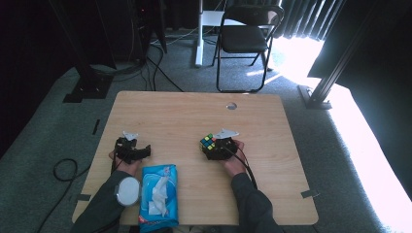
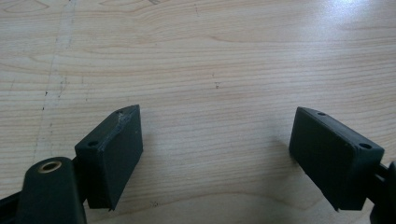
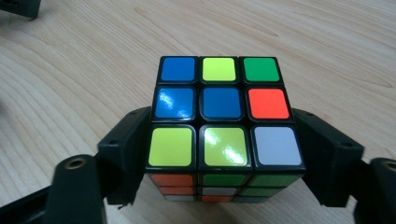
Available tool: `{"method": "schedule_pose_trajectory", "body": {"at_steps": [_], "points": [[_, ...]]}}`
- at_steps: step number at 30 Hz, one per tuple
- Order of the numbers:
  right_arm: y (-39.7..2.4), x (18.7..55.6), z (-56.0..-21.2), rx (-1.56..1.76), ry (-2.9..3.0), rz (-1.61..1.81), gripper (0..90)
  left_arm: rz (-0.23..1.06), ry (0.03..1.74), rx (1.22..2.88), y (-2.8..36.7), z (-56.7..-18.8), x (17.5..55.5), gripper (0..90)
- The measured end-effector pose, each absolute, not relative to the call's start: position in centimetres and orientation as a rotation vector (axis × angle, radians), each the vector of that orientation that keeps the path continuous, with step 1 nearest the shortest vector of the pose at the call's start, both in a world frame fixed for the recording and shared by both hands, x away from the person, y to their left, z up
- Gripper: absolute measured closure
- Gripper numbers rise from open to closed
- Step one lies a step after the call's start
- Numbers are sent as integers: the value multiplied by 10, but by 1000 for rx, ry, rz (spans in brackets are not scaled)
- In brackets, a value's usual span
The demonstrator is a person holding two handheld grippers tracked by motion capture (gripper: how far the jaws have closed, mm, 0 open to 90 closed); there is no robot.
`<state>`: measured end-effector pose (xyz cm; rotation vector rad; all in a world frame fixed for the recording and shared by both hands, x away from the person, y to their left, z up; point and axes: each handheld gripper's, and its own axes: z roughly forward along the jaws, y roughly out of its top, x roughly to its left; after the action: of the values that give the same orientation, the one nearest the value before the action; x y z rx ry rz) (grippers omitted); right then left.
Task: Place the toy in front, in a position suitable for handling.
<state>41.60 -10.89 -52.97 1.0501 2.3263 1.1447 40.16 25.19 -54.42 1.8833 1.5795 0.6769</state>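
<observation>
A scrambled puzzle cube (image 1: 207,141) rests on the wooden table (image 1: 194,111), right of its middle. In the right gripper view the cube (image 3: 222,102) shows a top face of blue, yellow, green, orange and white tiles. It sits between the two black jaws of my right gripper (image 3: 222,156), which flank its lower sides closely without clamping it. From above, the right gripper (image 1: 214,147) is just in front of the person's right hand. My left gripper (image 1: 131,149) lies at the table's left. Its jaws (image 2: 215,140) stand wide apart over bare wood, with nothing between them.
A blue pack of wet wipes (image 1: 159,194) lies near the front edge, between the forearms. A white round object (image 1: 128,190) sits by the left forearm. A cable hole (image 1: 231,106) is at the table's far edge. A black folding chair (image 1: 245,34) stands beyond.
</observation>
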Motion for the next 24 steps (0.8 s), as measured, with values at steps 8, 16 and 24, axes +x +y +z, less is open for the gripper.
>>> {"method": "schedule_pose_trajectory", "body": {"at_steps": [8, 16, 24], "points": [[-113, 408, -529, 1043, 2319, 1138, 227, 677, 1580, 1883, 252, -544, 402, 177], [-120, 395, -530, 1026, 2322, 1133, 220, 677, 1579, 1882, 252, -544, 402, 176], [-134, 387, -535, 1009, 2353, 1090, 220, 678, 1578, 1882, 252, -544, 401, 177]]}}
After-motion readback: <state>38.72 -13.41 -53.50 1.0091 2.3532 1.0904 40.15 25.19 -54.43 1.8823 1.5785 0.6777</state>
